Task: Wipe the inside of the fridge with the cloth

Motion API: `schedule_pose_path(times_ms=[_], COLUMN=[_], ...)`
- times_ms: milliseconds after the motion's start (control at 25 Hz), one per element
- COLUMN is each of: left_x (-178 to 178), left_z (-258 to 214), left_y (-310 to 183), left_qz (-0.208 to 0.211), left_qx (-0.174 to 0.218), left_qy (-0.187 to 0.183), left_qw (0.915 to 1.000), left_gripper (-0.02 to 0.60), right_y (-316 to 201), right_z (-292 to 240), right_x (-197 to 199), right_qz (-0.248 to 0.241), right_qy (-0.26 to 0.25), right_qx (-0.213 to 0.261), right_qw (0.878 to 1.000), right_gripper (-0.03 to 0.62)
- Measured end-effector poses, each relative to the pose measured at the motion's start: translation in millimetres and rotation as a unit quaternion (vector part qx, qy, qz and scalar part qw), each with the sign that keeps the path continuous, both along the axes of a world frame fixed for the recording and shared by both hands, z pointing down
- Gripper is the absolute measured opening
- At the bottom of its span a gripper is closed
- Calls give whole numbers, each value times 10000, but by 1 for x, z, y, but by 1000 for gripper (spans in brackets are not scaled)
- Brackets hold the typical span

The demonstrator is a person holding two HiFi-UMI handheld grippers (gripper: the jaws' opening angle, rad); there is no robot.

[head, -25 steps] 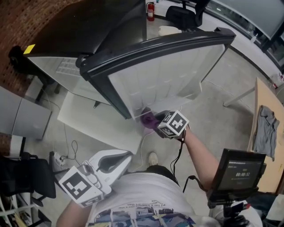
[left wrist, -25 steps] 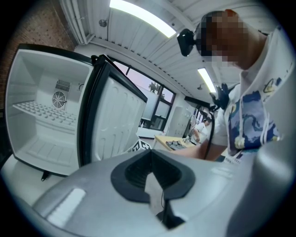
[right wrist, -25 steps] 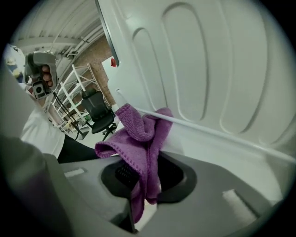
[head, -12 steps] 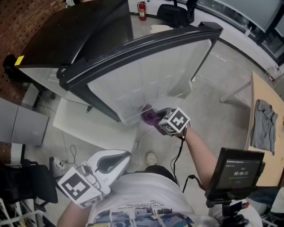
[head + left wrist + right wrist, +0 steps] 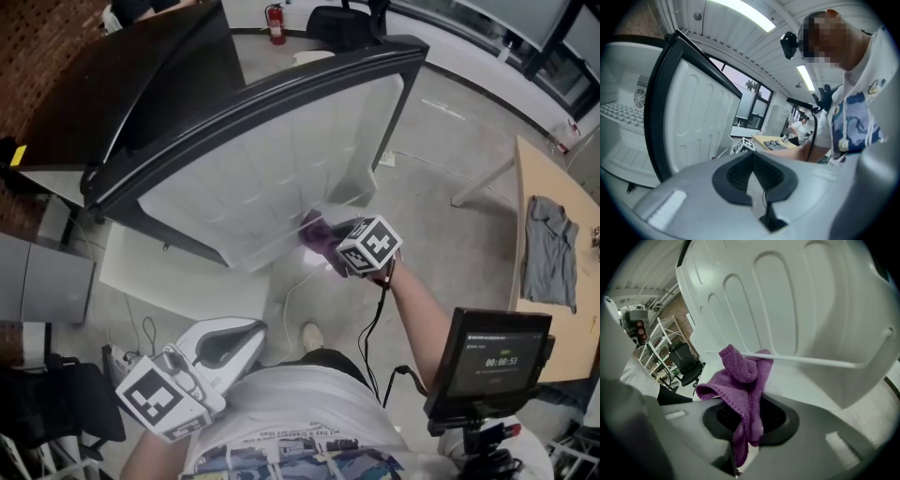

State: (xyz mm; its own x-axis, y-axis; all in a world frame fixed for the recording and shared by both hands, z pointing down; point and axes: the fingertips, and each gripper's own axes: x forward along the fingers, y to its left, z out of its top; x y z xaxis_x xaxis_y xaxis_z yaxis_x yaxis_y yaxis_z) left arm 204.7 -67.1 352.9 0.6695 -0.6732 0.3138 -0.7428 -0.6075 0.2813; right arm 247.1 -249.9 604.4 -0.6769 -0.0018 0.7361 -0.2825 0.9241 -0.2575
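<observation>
The black fridge (image 5: 122, 84) stands with its door (image 5: 253, 178) swung wide, the white inner liner facing me. My right gripper (image 5: 323, 246) is shut on a purple cloth (image 5: 743, 380), pressed against the door's lower shelf rail (image 5: 806, 362) at the liner's bottom edge. The cloth (image 5: 317, 239) shows bunched at the gripper's tip. My left gripper (image 5: 230, 342) hangs low near my body, away from the fridge, jaws shut with nothing between them (image 5: 754, 187). The left gripper view shows the door liner (image 5: 701, 122) and the fridge's inside shelf (image 5: 618, 117) at the far left.
A wooden table (image 5: 553, 253) with a grey garment (image 5: 548, 248) is at the right. A screen on a stand (image 5: 487, 361) sits at lower right. A cable trails from my right arm. A red extinguisher (image 5: 274, 21) stands by the far wall.
The view has shifted, with the fridge and door sliding left in the head view. My right gripper stays with the cloth at the door's lower rail. The left gripper has hardly moved.
</observation>
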Motion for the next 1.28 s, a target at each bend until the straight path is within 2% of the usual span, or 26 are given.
schedule_pose_path(times_ms=[560, 1000, 1160, 1280], left_x=[18, 20, 19, 13], left_z=[2, 2, 0, -2], left_y=[-15, -23, -25, -26], left_qz=[141, 322, 421, 499], left_qx=[-32, -51, -28, -6], left_qy=[-79, -87, -95, -92], left_qw=[9999, 9994, 9991, 9987], left_gripper=[8, 8, 8, 8], right_y=[-41, -69, -74, -75], right_z=[0, -1, -2, -4], right_x=[48, 81, 91, 100], right_qz=[689, 1536, 1638, 1571], right_qy=[-120, -266, -88, 349], right_qx=[-85, -142, 160, 625], right_qw=[9975, 9877, 9863, 9850], right_gripper=[80, 80, 80, 80])
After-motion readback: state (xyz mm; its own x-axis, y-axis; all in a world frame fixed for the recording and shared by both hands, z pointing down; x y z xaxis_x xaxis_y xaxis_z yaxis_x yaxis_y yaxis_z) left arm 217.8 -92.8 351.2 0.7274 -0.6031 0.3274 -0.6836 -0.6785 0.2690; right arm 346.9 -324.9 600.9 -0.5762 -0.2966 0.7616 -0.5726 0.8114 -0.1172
